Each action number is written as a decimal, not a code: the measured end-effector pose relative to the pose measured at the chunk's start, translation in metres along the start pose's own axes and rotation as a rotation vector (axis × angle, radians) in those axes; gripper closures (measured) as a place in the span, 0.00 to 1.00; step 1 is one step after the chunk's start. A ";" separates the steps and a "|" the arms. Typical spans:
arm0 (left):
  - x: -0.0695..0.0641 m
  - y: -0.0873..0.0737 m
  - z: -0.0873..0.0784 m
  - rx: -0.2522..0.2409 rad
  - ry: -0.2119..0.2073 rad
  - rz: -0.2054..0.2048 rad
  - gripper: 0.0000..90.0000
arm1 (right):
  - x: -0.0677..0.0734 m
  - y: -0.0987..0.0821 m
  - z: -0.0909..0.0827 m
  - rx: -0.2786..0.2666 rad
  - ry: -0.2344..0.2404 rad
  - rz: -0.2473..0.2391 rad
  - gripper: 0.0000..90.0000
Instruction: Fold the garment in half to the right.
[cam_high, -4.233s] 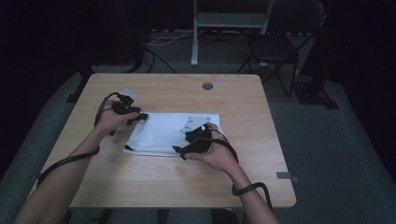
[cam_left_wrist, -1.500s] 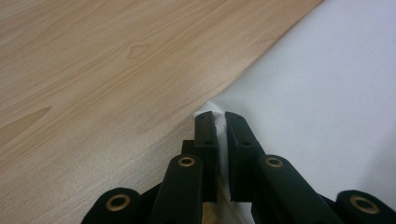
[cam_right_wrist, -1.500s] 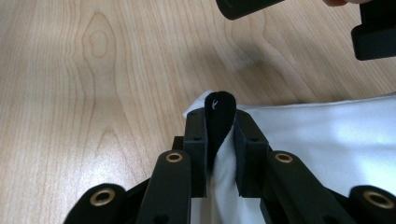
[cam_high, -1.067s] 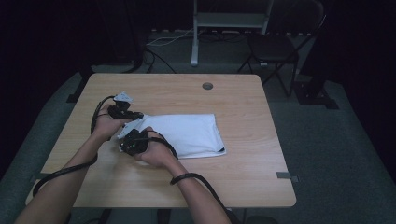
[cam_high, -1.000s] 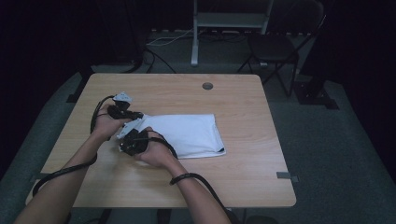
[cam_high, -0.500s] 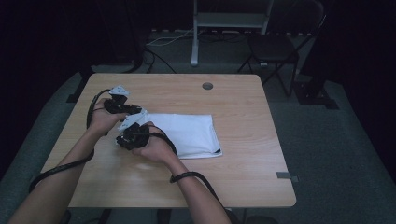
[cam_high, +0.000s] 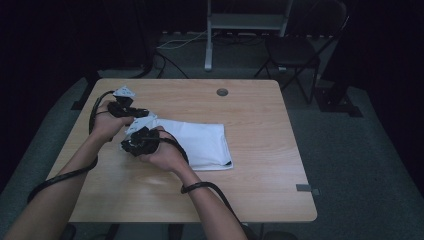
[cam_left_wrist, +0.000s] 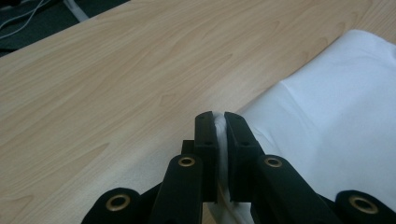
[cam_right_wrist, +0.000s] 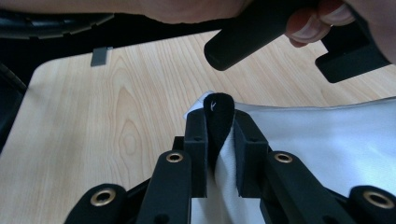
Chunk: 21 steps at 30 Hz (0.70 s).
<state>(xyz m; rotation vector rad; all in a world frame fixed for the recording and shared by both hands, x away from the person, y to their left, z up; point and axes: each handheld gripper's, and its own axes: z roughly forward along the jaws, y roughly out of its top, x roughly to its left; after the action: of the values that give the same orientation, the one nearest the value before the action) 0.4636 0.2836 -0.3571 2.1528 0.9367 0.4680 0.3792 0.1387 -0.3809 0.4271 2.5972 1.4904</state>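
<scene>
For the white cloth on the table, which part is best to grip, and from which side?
Probably the left edge of the white cloth, coming from the table's left: the folded layers end there in a thin hem a narrow pinch can close on. Both the left gripper and the right gripper are shut on that edge, near its two corners, which should keep it spread when lifted.

Wooden table (cam_high: 260, 165): light grain, rounded corners, stood on grey carpet (cam_high: 350, 165). Round dark cable grommet (cam_high: 222, 92) sat near the far edge, about midway along it. Small grey tag (cam_high: 303, 187) lay at the near right corner. Dark folding chair (cam_high: 295, 52) stood beyond the far right corner. White metal stand (cam_high: 245, 22) rose behind the far edge, with pale cables (cam_high: 182, 41) trailing on the floor beside it.
</scene>
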 end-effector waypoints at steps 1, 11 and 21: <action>0.000 0.001 -0.001 -0.003 0.001 0.000 0.94 | 0.000 0.001 -0.001 -0.002 0.001 -0.002 0.87; -0.001 0.009 -0.008 -0.007 0.011 0.010 0.94 | -0.001 0.008 -0.007 -0.044 0.005 0.016 0.87; -0.002 0.016 -0.014 -0.011 0.028 0.024 0.94 | -0.002 0.015 -0.013 -0.070 0.007 0.015 0.87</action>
<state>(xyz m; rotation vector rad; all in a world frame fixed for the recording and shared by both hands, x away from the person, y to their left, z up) 0.4621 0.2812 -0.3360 2.1546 0.9223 0.5147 0.3809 0.1345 -0.3613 0.4351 2.5436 1.5843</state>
